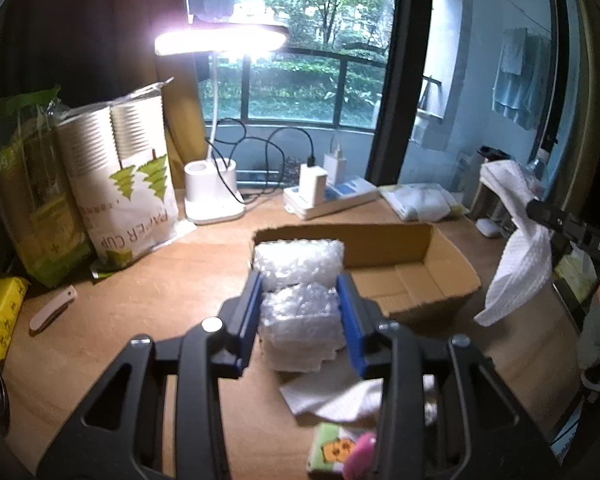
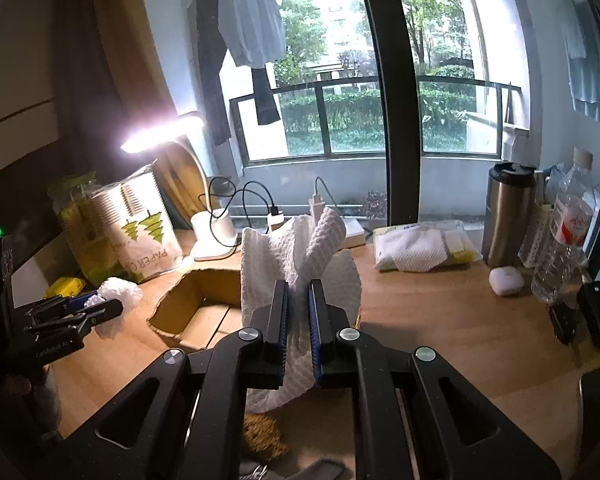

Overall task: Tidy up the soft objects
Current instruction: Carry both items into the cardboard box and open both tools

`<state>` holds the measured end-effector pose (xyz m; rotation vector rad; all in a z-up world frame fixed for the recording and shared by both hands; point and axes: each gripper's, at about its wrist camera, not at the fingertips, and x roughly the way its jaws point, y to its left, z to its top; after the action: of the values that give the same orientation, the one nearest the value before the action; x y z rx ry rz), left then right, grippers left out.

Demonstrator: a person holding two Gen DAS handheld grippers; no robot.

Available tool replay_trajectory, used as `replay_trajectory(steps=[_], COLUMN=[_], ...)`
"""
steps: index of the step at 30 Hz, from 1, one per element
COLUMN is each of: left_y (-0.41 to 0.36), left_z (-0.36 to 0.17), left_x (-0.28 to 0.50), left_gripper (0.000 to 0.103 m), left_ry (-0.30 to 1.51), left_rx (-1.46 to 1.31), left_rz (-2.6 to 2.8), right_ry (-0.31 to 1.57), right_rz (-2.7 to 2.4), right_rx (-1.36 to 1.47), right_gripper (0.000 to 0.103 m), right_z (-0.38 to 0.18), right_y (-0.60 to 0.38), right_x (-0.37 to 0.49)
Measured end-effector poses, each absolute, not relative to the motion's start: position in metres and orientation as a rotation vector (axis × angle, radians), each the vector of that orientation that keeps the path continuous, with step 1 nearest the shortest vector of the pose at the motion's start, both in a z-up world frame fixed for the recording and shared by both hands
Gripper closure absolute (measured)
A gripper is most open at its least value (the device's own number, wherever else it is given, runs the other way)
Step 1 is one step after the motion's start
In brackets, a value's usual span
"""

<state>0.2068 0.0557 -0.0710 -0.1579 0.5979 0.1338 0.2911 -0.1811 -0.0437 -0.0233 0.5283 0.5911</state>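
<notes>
Left wrist: left tongs grasping bubble wrap, cardboard box beyond, right tongs clenching white cloth.

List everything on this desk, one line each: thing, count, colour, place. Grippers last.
bubble wrap: one, clear, held in left gripper.
white cloth: one, white, held in right gripper.
cardboard box: one, brown, open, desk centre.
desk lamp: one, white, lit, at rear.
paper cup pack: one, white-green, rear left.
flask: one, steel, rear right.
water bottle: one, clear, far right.
earbud case: one, white, before flask.
left gripper: black, blue pads, shut on wrap.
right gripper: black, shut on cloth.
</notes>
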Motion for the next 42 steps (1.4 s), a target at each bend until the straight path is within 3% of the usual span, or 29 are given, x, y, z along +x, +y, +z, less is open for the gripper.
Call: replay_trajectory(steps=[16,42], left_y=[0.065,0.075], left_z=[-0.089,-0.132], left_x=[0.255,0.288], left_gripper=[0.064,0.063], left_ry=[0.577,0.73], left_rx=[-0.147,-0.17], left_rz=[0.163,0.155], right_ry=[0.468,0.791], right_rz=[0.493,0.529], right_rx=[-0.077,-0.247], right_gripper=[0.092,0.092], right_z=[-0.061,-0.152], right_y=[-0.166,-0.115], right_x=[0.329,0.36])
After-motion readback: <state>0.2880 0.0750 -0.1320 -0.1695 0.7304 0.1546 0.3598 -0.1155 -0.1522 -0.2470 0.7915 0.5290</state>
